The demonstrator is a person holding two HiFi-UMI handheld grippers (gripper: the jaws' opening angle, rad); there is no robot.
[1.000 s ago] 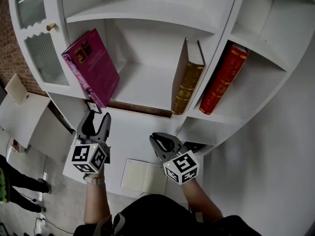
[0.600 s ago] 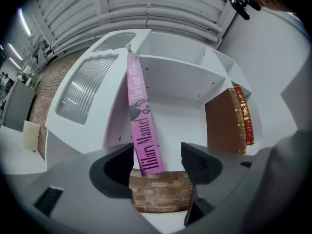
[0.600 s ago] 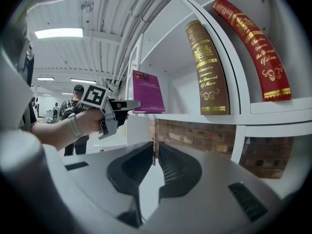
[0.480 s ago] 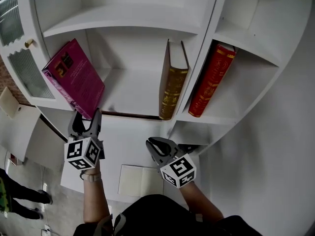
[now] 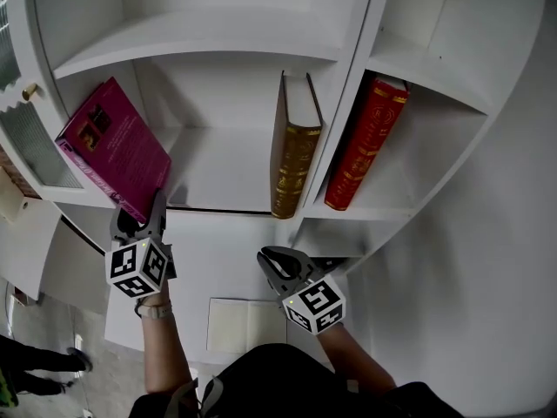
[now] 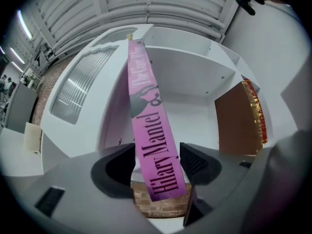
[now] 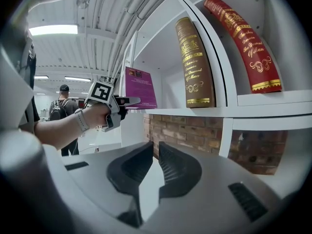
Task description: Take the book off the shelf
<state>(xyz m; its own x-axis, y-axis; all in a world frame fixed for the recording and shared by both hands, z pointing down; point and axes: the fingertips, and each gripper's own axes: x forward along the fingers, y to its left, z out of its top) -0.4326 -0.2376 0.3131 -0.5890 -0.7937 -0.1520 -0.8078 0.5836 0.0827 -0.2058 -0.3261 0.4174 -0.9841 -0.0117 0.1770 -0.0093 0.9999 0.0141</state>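
Note:
A magenta book (image 5: 117,146) leans tilted at the left end of the white shelf (image 5: 222,168), its lower corner jutting past the front edge. My left gripper (image 5: 139,216) is at that corner. In the left gripper view the book's pink spine (image 6: 153,140) runs down between the two jaws of the left gripper (image 6: 156,162), which are closing; a thin gap still shows on the left side. My right gripper (image 5: 265,258) hangs lower by the shelf's divider, shut with nothing in it (image 7: 155,152). From the right gripper view the left gripper (image 7: 124,101) meets the book (image 7: 141,87).
A brown and gold book (image 5: 291,146) stands at the right end of the same bay. A red book (image 5: 361,146) leans in the bay beyond the divider. A pale notebook (image 5: 244,325) lies on the lower surface. A ribbed-glass cabinet door (image 5: 26,138) flanks the left. A person (image 7: 61,106) stands behind.
The left gripper has moved up to the magenta book's lower corner, and the spine now sits between its jaws. The right gripper has stayed where it was.

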